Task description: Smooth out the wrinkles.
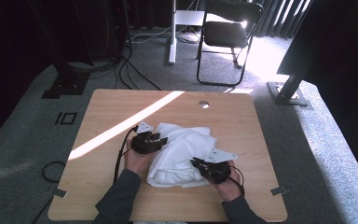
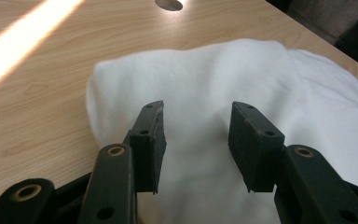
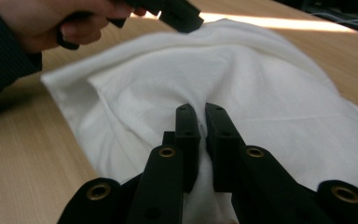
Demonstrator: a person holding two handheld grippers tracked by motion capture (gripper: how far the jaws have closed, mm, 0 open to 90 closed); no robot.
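A white cloth [image 1: 182,154] lies bunched near the front middle of the wooden table [image 1: 102,112]. My left gripper [image 1: 161,139] hovers at the cloth's left edge; in the left gripper view its jaws stand apart over the cloth [image 2: 214,84] with nothing pressed between the pads [image 2: 151,140]. My right gripper [image 1: 195,162] is at the cloth's front right. In the right gripper view its jaws are nearly together and pinch a fold of the cloth [image 3: 242,79] between the fingertips [image 3: 187,126]. The other hand's gripper [image 3: 179,11] shows farther off at the cloth's far edge.
A round cable hole [image 1: 203,104] sits near the table's far edge. A bright strip of sunlight [image 1: 130,122] crosses the left half. Beyond the table stand a black folding chair [image 1: 228,32] and a white desk leg [image 1: 171,32]; cables lie on the carpet.
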